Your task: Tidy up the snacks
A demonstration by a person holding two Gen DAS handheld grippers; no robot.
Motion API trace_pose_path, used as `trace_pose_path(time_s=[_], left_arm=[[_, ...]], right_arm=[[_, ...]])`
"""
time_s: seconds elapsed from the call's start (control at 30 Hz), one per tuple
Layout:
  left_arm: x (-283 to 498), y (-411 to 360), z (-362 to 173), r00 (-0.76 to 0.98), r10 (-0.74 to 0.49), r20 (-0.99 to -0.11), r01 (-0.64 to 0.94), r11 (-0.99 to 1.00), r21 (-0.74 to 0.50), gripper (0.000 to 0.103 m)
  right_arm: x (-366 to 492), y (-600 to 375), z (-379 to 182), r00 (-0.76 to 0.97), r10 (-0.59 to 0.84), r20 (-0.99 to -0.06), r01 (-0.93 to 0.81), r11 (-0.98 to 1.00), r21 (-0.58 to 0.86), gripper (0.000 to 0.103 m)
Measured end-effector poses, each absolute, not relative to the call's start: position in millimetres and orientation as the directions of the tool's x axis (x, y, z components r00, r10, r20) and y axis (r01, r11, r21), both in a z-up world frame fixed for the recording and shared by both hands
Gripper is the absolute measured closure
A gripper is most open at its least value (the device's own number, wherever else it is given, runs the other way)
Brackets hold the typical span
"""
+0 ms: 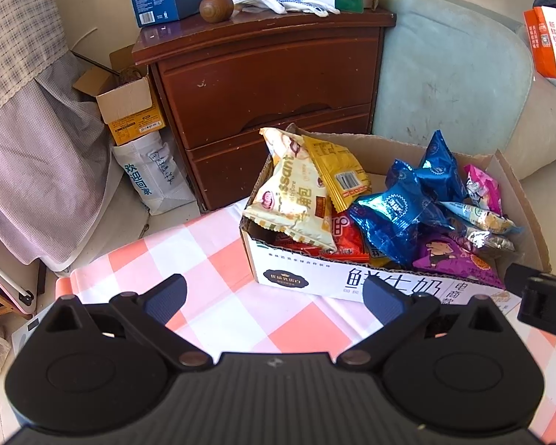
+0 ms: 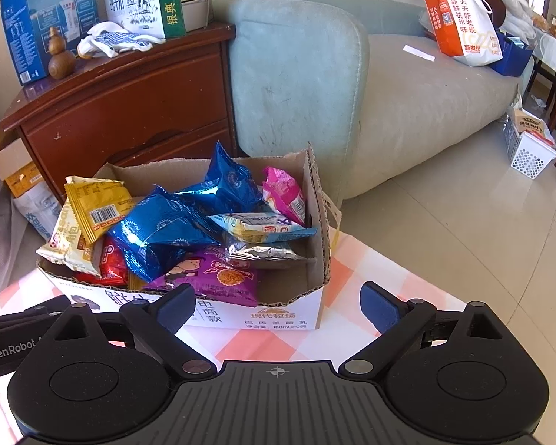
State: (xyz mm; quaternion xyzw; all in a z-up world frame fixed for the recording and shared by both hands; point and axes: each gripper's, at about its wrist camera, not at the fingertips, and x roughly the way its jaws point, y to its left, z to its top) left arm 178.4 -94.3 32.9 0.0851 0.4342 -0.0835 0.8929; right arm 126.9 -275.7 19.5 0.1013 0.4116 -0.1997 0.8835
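A cut-down cardboard milk box stands on a pink-and-white checked table. It holds several snack packets: cream croissant bags, a yellow packet, blue foil bags, a purple packet, a pink packet and a red one. My left gripper is open and empty, just in front of the box's left corner. My right gripper is open and empty at the box's front right.
A dark wooden nightstand stands behind the table, with boxes, a glove and a wooden gourd on top. A pale green sofa is behind the box, with an orange-white bag on it. Tiled floor is at the right.
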Motion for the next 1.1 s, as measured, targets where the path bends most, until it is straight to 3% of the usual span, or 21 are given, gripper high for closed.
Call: trace_pose_path(time_s=[1.1], left_arm=[[175.4,-100.8,35.0,0.621,-0.067,-0.781,0.234,0.967,0.103,0.002]], right_arm=[[129.7,-275.1,15.5,0.569,-0.282,-0.772,0.425,0.905,-0.017,0.006]])
